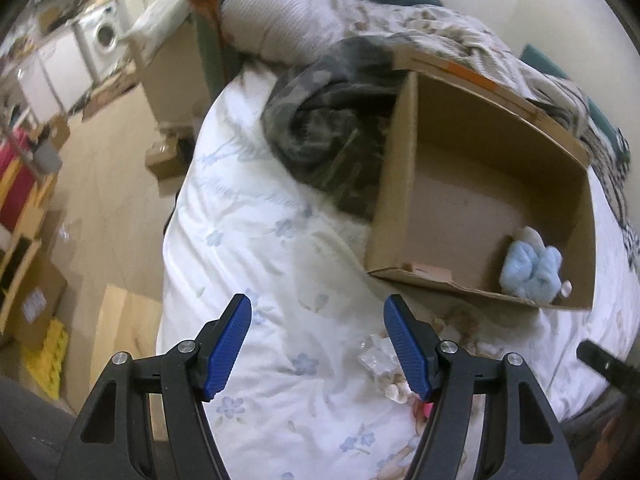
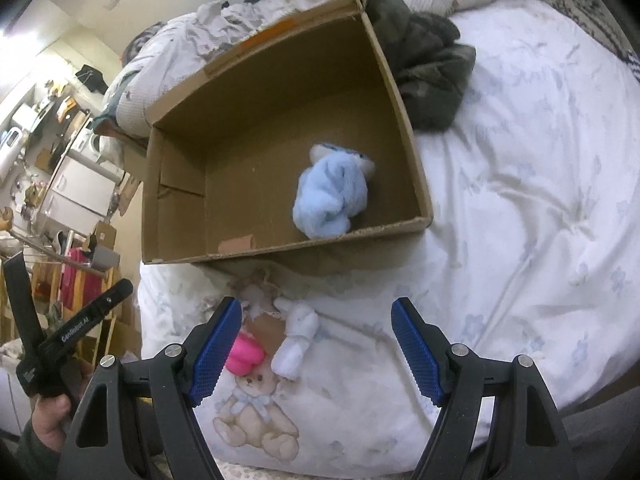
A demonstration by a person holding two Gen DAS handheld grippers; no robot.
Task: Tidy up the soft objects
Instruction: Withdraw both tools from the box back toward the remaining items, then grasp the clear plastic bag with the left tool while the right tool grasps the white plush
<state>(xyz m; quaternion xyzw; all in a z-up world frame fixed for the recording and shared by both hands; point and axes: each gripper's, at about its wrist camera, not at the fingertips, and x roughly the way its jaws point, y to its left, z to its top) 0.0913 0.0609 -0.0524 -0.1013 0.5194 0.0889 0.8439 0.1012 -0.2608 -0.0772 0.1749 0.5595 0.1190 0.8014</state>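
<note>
Bed cover (image 2: pixel 520 184): white, scattered pale-blue flowers; near edge carries a printed tan teddy bear (image 2: pixel 256 420) with a light-blue bow.

Cardboard box (image 2: pixel 404 120): plain brown, orange tape strip along far rim.

Plush toy (image 2: pixel 330 196) in box: baby blue, whitish at the face end.

Small soft item (image 2: pixel 298 340) on cover: white. Beside it, another (image 2: pixel 244 354): hot pink.

Bundled garment (image 1: pixel 320 128) next to box: dark olive-grey, camouflage-like mottling.

Pillow (image 1: pixel 280 20) at far end: white, ribbed texture, small brown marks.

Left tool (image 1: pixel 318 350) and right tool (image 2: pixel 318 346): black frames, blue ridged pads (image 1: pixel 228 344).

Floor (image 1: pixel 112 168): beige.
</note>
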